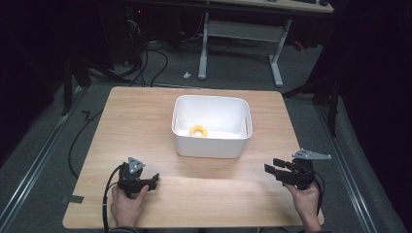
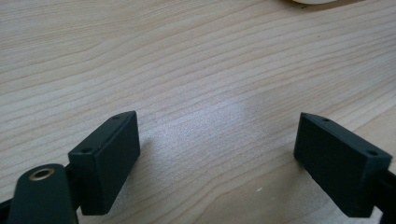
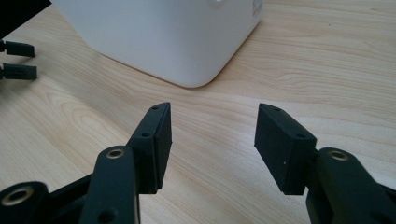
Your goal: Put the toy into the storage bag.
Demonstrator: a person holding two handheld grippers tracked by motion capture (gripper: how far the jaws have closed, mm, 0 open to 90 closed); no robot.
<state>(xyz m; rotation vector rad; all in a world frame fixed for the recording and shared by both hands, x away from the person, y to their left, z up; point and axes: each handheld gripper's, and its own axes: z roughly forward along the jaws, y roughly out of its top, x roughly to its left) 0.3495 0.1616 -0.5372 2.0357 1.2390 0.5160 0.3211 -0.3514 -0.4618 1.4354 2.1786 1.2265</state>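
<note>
Nearest the person, the left gripper (image 1: pixel 154 180) rests low on the wooden table (image 1: pixel 145 126), its jaws spread wide with bare wood between them. The right gripper (image 1: pixel 270 171) hovers near the table's right edge, jaws apart and empty, aimed toward the tub. Farther back, at the table's middle, sits a white plastic tub (image 1: pixel 212 145) with an orange ring (image 1: pixel 198 131) lying on its floor. A small label (image 3: pixel 257 8) on the tub's wall is too blurred to read.
</note>
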